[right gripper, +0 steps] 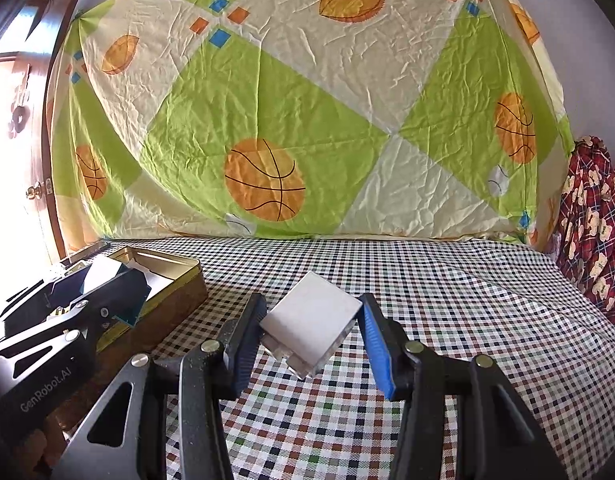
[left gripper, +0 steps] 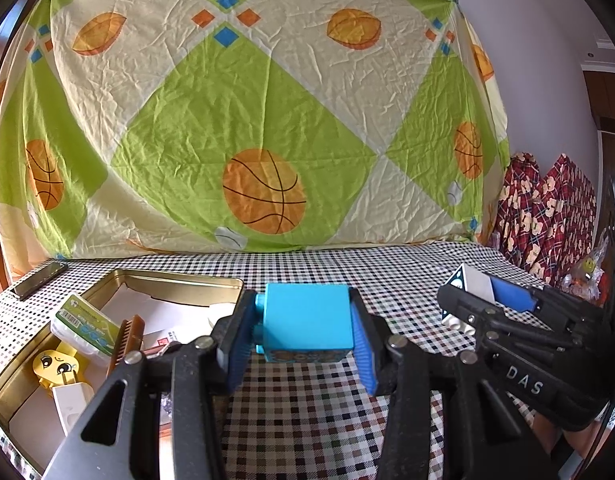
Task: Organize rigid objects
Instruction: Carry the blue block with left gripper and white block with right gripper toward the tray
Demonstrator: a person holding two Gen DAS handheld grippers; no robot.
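Left wrist view: my left gripper (left gripper: 305, 334) is clamped on a blue block (left gripper: 307, 320), one blue pad pressed against each of its side faces. The block is lifted above the checked tablecloth (left gripper: 307, 420); its studs point toward the left pad, and a printed face shows along its lower edge.

To the left of the gripper an open gold tin (left gripper: 179, 280) rests on the cloth. Inside it I see:
- a white packet (left gripper: 85, 326) with a green label;
- a brown comb (left gripper: 127, 338), lying against the packet;
- a yellow plug with a cartoon face (left gripper: 57, 366);
- a white adapter (left gripper: 71, 402), just below the plug;
- white paper (left gripper: 163, 312) on the tin floor.

A dark phone (left gripper: 39, 278) lies on the cloth beyond the tin's far left corner.

At the right of this view my right gripper (left gripper: 481, 294) is closed on a white block (left gripper: 477, 284). The white studs show under its near finger.

Right wrist view: the white block (right gripper: 313, 326) is tilted between the two pads and held clear of the cloth. Both pads touch it. The left gripper (right gripper: 103, 296) appears at the left, in front of the tin (right gripper: 187, 276).

A green and cream sheet with basketballs (left gripper: 263, 192) hangs behind the table. Red patterned fabric (left gripper: 547, 208) hangs at the right.
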